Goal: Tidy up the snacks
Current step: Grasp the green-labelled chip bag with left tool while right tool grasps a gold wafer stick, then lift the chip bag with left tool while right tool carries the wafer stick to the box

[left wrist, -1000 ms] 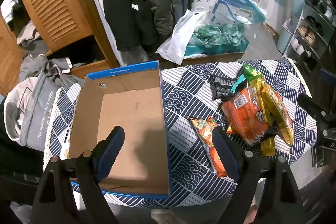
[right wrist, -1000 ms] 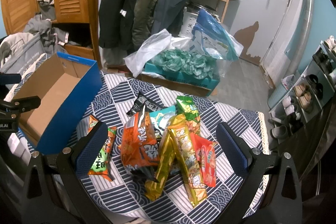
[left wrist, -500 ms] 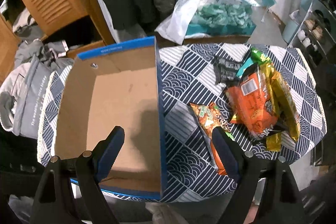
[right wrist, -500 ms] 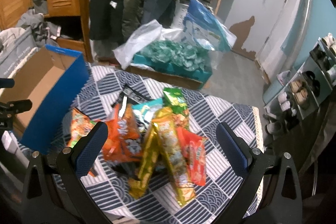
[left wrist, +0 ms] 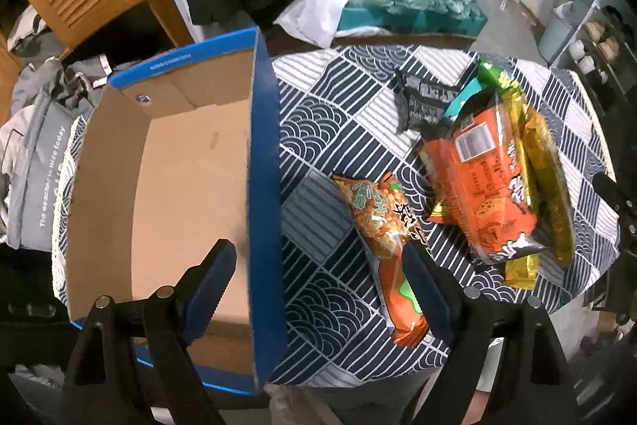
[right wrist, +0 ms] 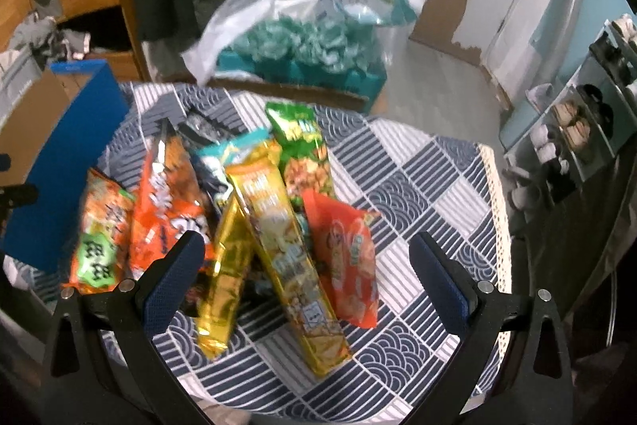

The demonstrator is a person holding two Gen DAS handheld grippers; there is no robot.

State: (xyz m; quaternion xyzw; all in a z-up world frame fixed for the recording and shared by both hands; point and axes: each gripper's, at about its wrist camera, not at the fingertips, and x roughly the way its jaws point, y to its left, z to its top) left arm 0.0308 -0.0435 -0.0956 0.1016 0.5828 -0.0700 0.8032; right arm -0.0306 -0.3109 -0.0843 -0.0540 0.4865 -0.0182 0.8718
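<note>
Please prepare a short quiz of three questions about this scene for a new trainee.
1. True or false: the cardboard box already holds a snack.
2. The red packet lies on which side of the long gold packet in the right wrist view: A left, B right?
3. Fill in: both the left gripper and the right gripper are ____.

Key: 1 false, the box holds nothing. 2 B. 3 open, with nothing held.

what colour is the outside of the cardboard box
Blue outside, plain brown cardboard inside; clearest in the left wrist view.
</note>
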